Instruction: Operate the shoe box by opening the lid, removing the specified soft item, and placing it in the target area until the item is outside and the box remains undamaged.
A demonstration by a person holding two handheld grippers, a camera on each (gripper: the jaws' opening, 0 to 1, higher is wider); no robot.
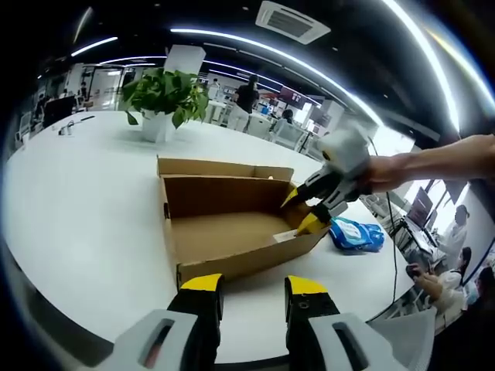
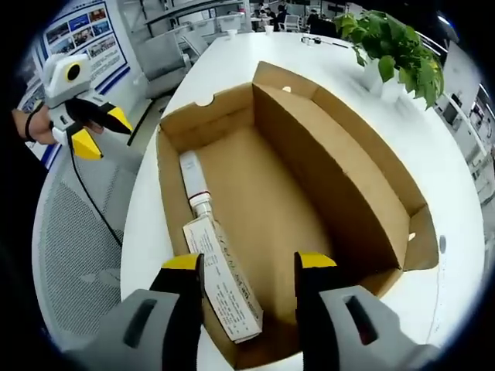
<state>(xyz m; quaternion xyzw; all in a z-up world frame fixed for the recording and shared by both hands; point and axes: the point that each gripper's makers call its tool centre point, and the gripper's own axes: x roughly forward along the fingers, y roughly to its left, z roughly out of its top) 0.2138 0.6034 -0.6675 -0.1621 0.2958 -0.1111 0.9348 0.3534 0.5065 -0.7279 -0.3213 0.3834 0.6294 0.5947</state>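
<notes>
No wording can be read anywhere. Fine print is seen on the small carton (image 2: 224,286) in the cardboard box (image 2: 371,182) at six o'clock, but too small. Wall posters (image 2: 81,35) at eleven o'clock are blurred.

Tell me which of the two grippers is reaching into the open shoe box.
The right gripper: its jaws reach over the shoe box rim, above a white tube and carton. The left gripper hangs outside.

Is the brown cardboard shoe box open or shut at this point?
Open. The brown cardboard shoe box has its lid folded back, with its interior floor and a white tube inside visible in the right gripper view.
</notes>
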